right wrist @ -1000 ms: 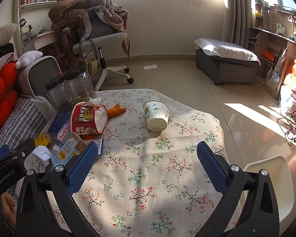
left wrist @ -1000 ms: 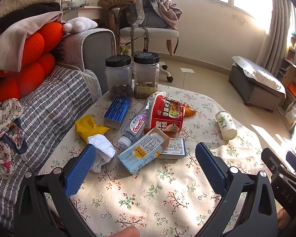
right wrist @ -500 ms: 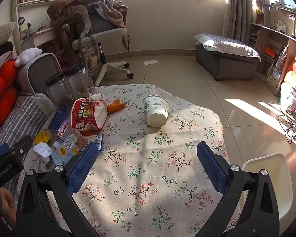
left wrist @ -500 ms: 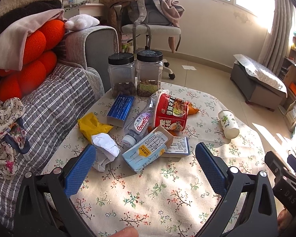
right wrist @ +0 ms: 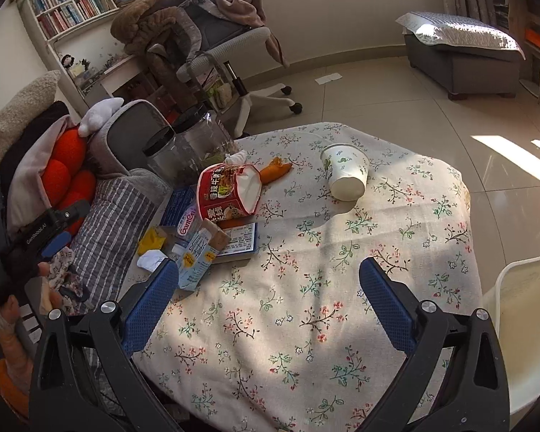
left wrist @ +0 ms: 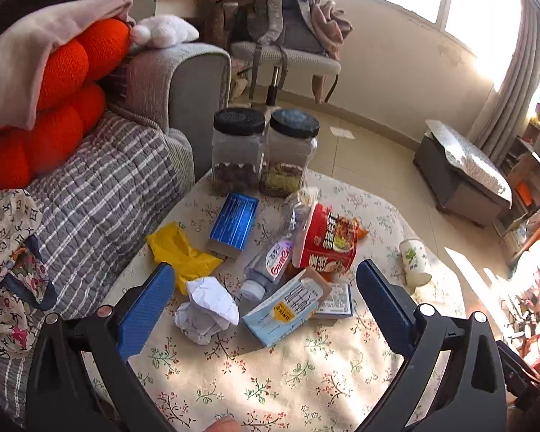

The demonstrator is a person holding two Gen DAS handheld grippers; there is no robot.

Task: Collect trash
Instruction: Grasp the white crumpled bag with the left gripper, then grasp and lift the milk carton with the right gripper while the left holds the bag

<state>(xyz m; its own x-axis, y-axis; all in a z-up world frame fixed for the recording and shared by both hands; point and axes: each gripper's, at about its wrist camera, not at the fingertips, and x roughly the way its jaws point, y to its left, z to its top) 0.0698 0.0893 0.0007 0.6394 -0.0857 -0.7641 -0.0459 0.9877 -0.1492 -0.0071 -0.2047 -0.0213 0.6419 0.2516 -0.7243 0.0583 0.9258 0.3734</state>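
Trash lies on a table with a floral cloth (left wrist: pixel 270 378): a crumpled white paper (left wrist: pixel 208 307), a yellow wrapper (left wrist: pixel 180 252), a light blue milk carton (left wrist: pixel 288 307), a plastic bottle (left wrist: pixel 273 262), a red noodle cup (left wrist: pixel 324 237), a blue box (left wrist: pixel 234 219) and a tipped paper cup (left wrist: pixel 414 261). My left gripper (left wrist: pixel 262 306) is open above the paper and carton, touching nothing. My right gripper (right wrist: pixel 266 306) is open and empty over bare cloth (right wrist: pixel 306 324), with the paper cup (right wrist: pixel 345 172) and noodle cup (right wrist: pixel 230 187) beyond it.
Two black-lidded jars (left wrist: pixel 262 151) stand at the table's far edge. A grey sofa with orange cushions (left wrist: pixel 64 100) borders the left side. An office chair (right wrist: pixel 230 46) and an ottoman (right wrist: pixel 460 50) stand on the floor beyond. A white bin (right wrist: pixel 522 324) sits by the table's right.
Both grippers have risen and drawn back a little, so the table items sit lower and smaller in view. Both stay open and empty.
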